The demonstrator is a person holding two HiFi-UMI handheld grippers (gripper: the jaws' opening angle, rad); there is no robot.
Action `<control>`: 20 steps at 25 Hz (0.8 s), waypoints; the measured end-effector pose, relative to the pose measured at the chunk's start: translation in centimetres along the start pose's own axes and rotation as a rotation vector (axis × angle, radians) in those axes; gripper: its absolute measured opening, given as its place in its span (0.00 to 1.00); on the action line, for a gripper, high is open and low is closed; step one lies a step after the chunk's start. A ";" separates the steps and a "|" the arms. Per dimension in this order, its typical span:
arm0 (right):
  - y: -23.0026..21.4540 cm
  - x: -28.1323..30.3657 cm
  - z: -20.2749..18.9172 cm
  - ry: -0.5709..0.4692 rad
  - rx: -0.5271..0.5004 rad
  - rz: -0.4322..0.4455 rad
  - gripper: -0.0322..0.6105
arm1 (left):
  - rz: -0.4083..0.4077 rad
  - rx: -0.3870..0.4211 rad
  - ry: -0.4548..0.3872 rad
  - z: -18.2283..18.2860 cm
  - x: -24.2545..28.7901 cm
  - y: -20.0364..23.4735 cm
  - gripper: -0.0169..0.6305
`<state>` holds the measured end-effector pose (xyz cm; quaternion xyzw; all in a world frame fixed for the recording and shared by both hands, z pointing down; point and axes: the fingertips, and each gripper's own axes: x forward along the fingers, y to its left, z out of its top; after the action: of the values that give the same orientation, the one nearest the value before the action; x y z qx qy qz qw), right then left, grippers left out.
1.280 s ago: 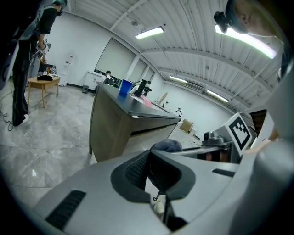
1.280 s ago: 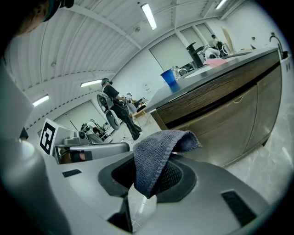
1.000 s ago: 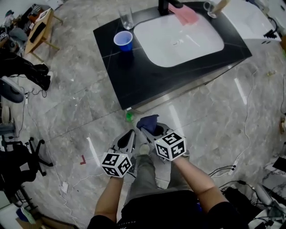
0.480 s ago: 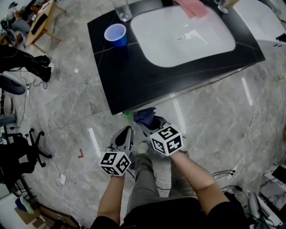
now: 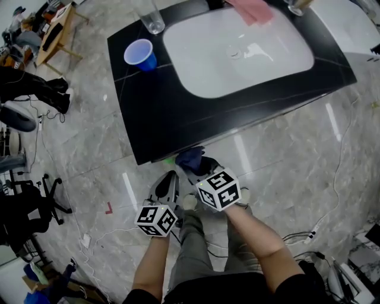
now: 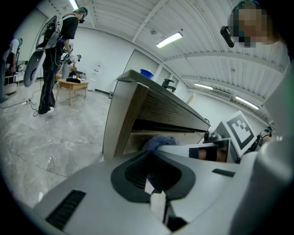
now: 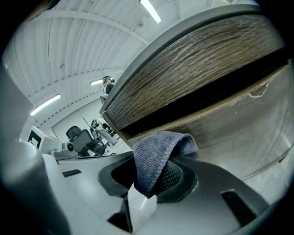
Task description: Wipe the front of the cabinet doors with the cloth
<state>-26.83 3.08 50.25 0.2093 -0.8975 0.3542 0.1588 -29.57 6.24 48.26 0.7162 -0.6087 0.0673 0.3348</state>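
Now your right gripper [image 7: 146, 193] is clamped on the blue cloth [image 7: 158, 153], whose folded tip pokes toward the cabinet doors [image 7: 229, 124]. It is very near the wood, but contact is unclear. Compared with a second ago you have stepped in: in the head view the cloth now sits right at the black countertop [image 5: 178, 113] edge rather than well short of it. Your left gripper [image 6: 155, 190] has its jaws together, empty, just beside the right one. The approach looks about done and wiping not yet begun, so pressing the cloth onto the door front likely comes next.

Black countertop [image 5: 178, 113] carries blue cup [image 5: 139, 54], clear glass [image 5: 152, 21], pink cloth [image 5: 252, 9].
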 end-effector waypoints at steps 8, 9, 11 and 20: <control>-5.6 -3.9 1.3 -0.028 -0.011 -0.044 0.23 | -0.049 0.014 0.031 -1.0 3.9 -4.8 0.04; -6.5 -4.6 1.5 -0.033 -0.008 -0.057 0.23 | -0.060 0.019 0.035 -1.1 4.5 -5.6 0.04; -8.6 -6.0 1.9 -0.044 -0.003 -0.083 0.23 | -0.084 0.029 0.045 -1.4 5.7 -7.1 0.04; -16.3 -11.8 3.4 -0.097 0.015 -0.194 0.23 | -0.181 0.076 0.096 -2.7 10.1 -13.7 0.04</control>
<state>-9.17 -6.97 52.06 0.3131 -0.8770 0.3334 0.1473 -13.66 -0.10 50.02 0.7763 -0.5219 0.0941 0.3408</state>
